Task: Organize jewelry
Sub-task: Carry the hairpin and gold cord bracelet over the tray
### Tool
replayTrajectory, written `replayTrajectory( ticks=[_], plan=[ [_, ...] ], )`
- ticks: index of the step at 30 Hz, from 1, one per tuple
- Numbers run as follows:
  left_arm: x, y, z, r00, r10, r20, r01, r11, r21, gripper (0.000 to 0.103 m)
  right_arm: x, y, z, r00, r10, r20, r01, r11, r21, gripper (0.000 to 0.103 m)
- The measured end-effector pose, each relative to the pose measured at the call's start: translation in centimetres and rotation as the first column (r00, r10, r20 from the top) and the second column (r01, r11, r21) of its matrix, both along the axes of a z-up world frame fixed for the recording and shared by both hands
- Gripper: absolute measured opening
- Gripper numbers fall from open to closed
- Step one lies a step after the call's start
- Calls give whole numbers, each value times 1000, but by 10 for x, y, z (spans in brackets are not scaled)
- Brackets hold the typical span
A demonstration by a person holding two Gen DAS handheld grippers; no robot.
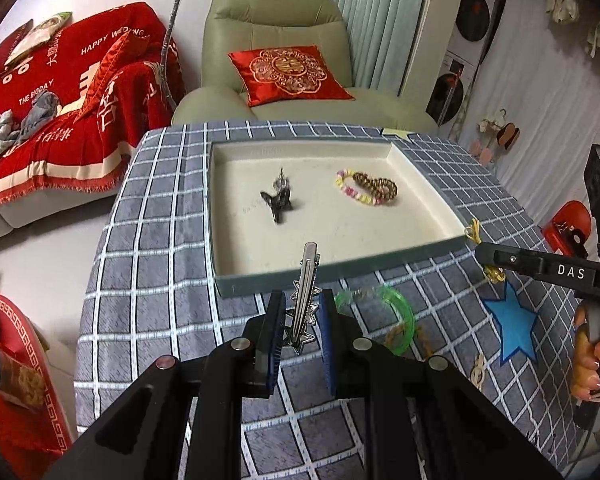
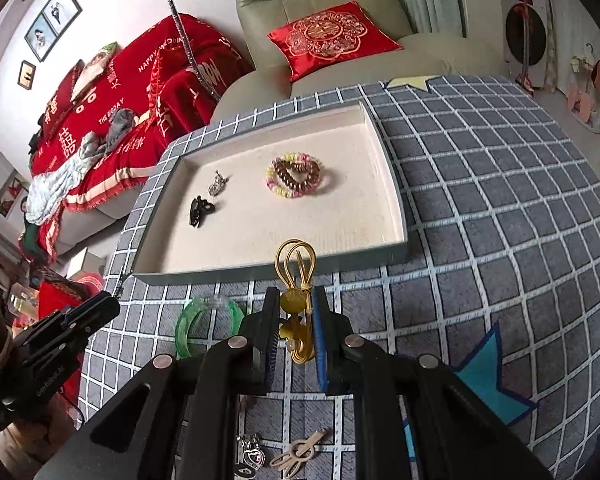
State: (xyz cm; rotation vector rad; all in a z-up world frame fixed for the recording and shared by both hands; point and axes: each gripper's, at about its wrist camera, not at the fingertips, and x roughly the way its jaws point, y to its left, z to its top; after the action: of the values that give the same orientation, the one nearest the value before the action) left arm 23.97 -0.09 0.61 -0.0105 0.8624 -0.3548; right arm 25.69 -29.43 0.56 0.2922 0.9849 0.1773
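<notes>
A shallow cream tray (image 1: 428, 184) (image 2: 388, 184) lies on the checked table. In it lie a black claw clip (image 1: 277, 205) (image 2: 199, 210), a small silver piece (image 2: 217, 183), and a pastel bead bracelet with a brown coil tie (image 1: 370, 188) (image 2: 296, 174). My left gripper (image 1: 303, 304) is shut on a silver star hair clip (image 1: 305, 280), held above the tray's near edge. My right gripper (image 2: 295, 300) is shut on a yellow bead hair tie (image 2: 296, 276) before the tray's near edge; it shows in the left wrist view (image 1: 485, 258).
A green bangle (image 1: 400, 316) (image 2: 188, 324) lies on the cloth near the tray. A heart charm (image 2: 254, 456) and a beige clip (image 2: 298, 454) lie near the front. Blue star patches (image 1: 514, 328) mark the cloth. An armchair and a red sofa stand behind the table.
</notes>
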Motion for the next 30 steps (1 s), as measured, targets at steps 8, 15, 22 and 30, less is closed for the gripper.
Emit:
replayTrajectory(
  ticks=[8,15,22,30],
  plan=[
    [28,-4,9,1000,7,7,-7,1000,-15,32,25,-2,11,1000,-5,14,5,1000,7,17],
    [63,-17,14,1000,6,-3,-6,1000,-29,32,60,-9,7,1000,-15,-3,15,1000,10,17],
    [101,-44,-2,999,-6,-53,5,1000,-20,32,93,-16,-14,998,-32,-54,32,999,11,17],
    [137,-71,-23,996,-13,-94,15,1000,26,32,122,-20,-33,996,-51,-68,51,999,-6,17]
  ],
)
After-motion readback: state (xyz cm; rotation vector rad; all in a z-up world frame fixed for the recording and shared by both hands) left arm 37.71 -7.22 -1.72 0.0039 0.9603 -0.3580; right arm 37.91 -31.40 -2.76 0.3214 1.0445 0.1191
